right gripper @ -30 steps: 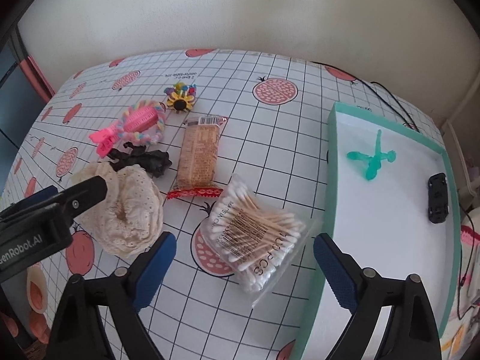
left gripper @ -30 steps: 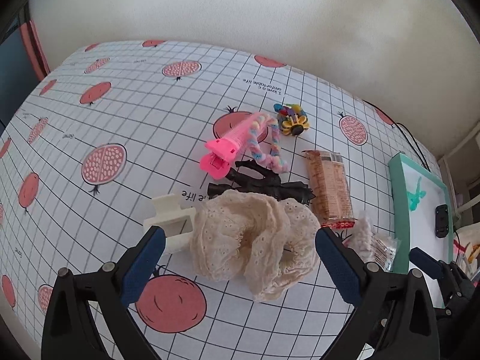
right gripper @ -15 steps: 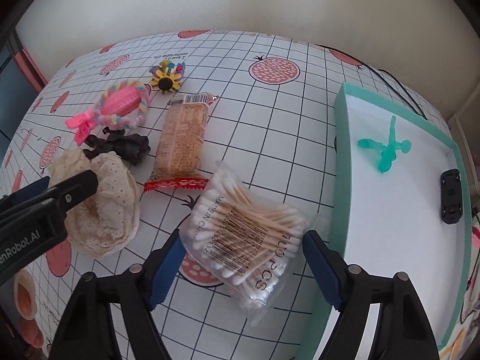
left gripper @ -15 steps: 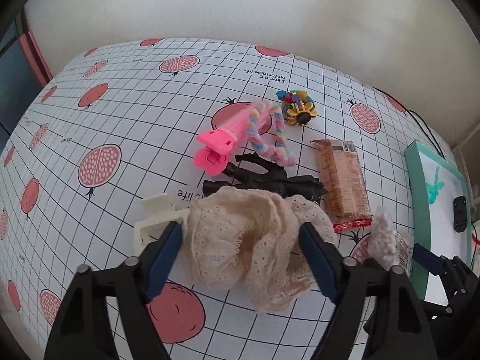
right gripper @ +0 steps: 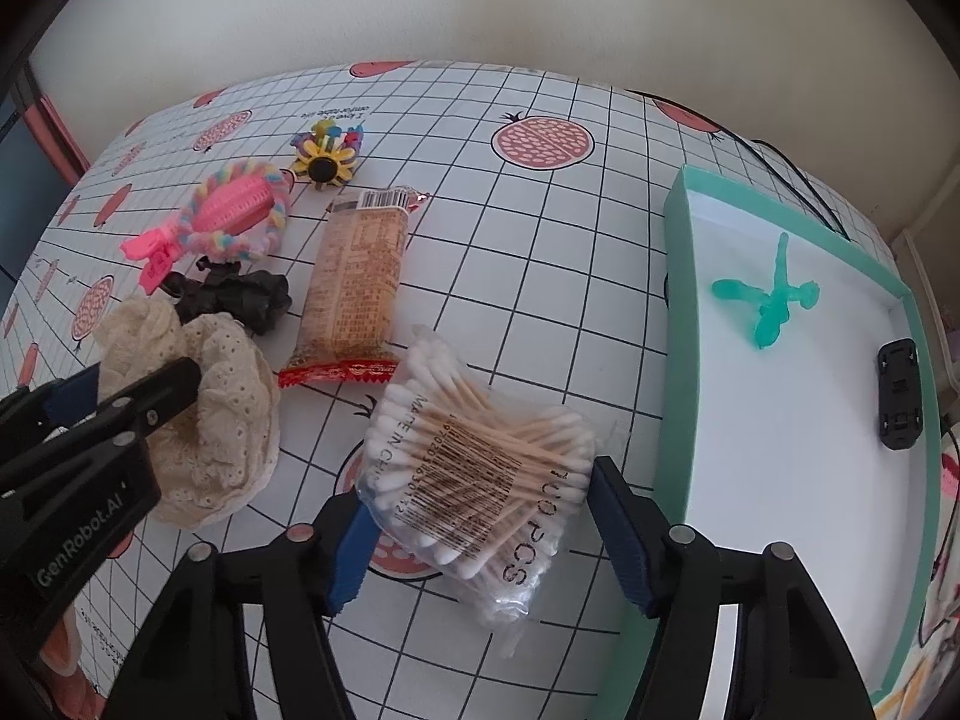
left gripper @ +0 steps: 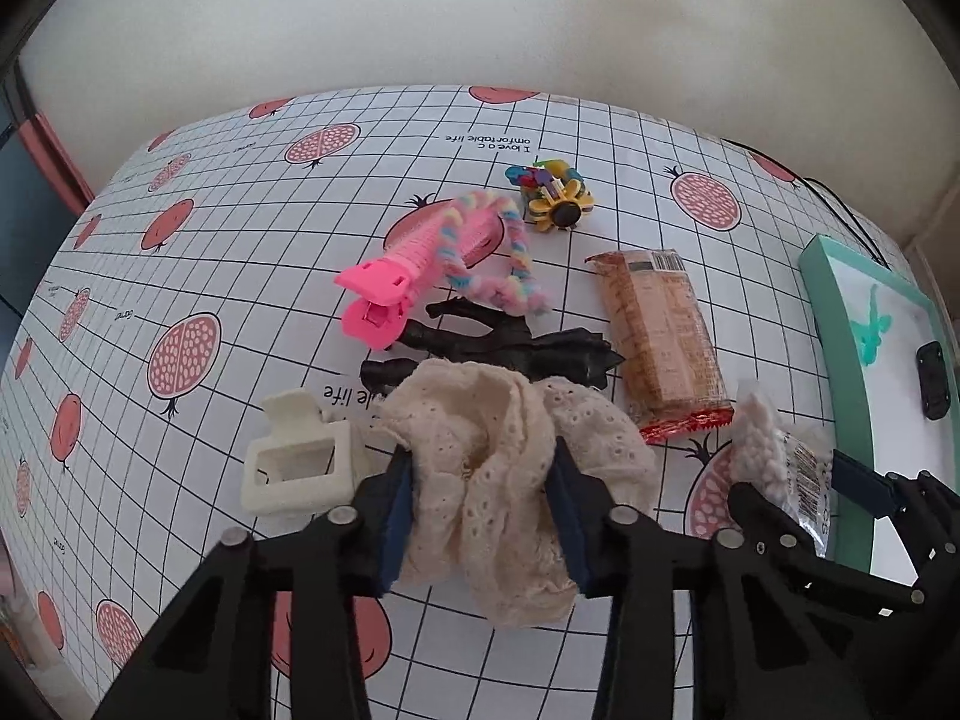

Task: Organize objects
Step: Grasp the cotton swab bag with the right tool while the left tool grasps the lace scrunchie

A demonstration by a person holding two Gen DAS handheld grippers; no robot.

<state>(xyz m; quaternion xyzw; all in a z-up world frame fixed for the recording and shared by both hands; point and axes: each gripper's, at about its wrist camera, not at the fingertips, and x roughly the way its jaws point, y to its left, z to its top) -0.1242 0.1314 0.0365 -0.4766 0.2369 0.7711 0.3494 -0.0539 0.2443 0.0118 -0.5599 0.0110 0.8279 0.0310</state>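
My left gripper (left gripper: 480, 498) is shut on a cream lace scrunchie (left gripper: 480, 420), and the fabric bunches up between its blue pads. The same scrunchie (right gripper: 228, 396) and left gripper (right gripper: 120, 396) show at the left of the right wrist view. My right gripper (right gripper: 480, 516) stands open and low over the table, straddling a clear bag of cotton swabs (right gripper: 480, 450). A teal tray (right gripper: 678, 312) lies at the right, holding a green plastic figure (right gripper: 771, 300) and a small black clip (right gripper: 898, 396).
On the pomegranate-print cloth lie a wrapped snack bar (left gripper: 660, 324), a black bow (left gripper: 522, 342), a pink hair clip (left gripper: 390, 276) with a pastel braided ring (left gripper: 516, 252), a sunflower clip (left gripper: 561, 204) and a cream claw clip (left gripper: 294, 462). A wall stands behind.
The left fingers have closed in from wide apart and now pinch the scrunchie. The right gripper has come lower and nearer to the swab bag, its fingers narrowing around it.
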